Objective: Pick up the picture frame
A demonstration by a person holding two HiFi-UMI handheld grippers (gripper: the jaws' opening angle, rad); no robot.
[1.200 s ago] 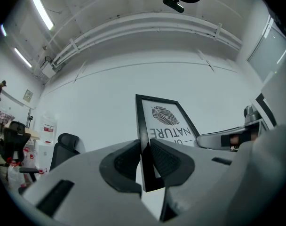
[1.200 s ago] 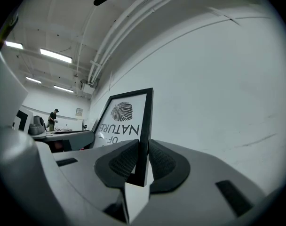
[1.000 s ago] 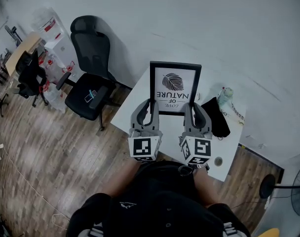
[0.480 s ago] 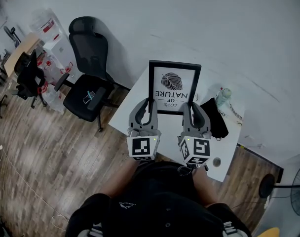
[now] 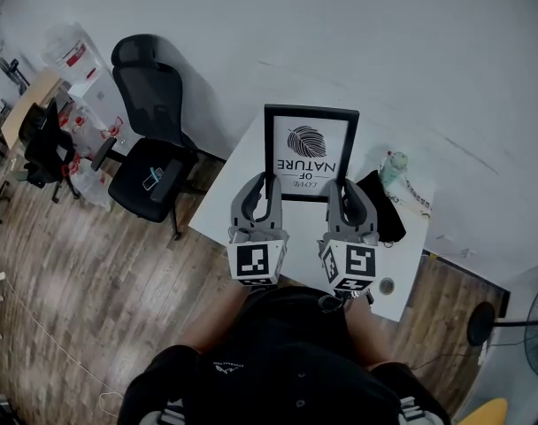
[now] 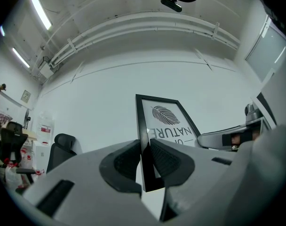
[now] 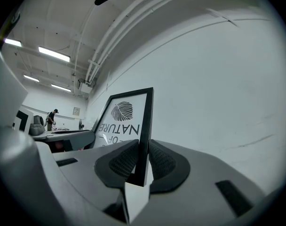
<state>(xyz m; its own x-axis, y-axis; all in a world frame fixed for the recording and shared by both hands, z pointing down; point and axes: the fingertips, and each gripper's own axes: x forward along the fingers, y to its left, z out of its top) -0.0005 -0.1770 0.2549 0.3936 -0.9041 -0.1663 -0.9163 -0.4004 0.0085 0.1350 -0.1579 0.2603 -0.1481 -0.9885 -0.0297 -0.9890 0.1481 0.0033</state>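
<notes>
The frame [image 5: 310, 153] stands nearly upright over the far side of the desk [image 5: 223, 209], close to the wall. Whether its lower edge is clear of the desk I cannot tell. The left claw [image 5: 267, 184] is clenched on the frame's left bar near the bottom corner, and the right claw [image 5: 343, 189] grips the right bar at the same height. In each gripper view the dark bar sits pinched between ribbed pads [image 6: 167, 159] [image 7: 124, 163].

My judgement: it is stiff and fairly light, but wide and probably glazed, so fragile. The bars look smooth and narrow, and a squeeze on one side alone could let it twist or slip. Two low, matched grips on the side bars suit it — never the pane.

Legible print, upside down in the head view: "LOVE OF NATURE" with a leaf [image 5: 306, 140] drawing.
</notes>
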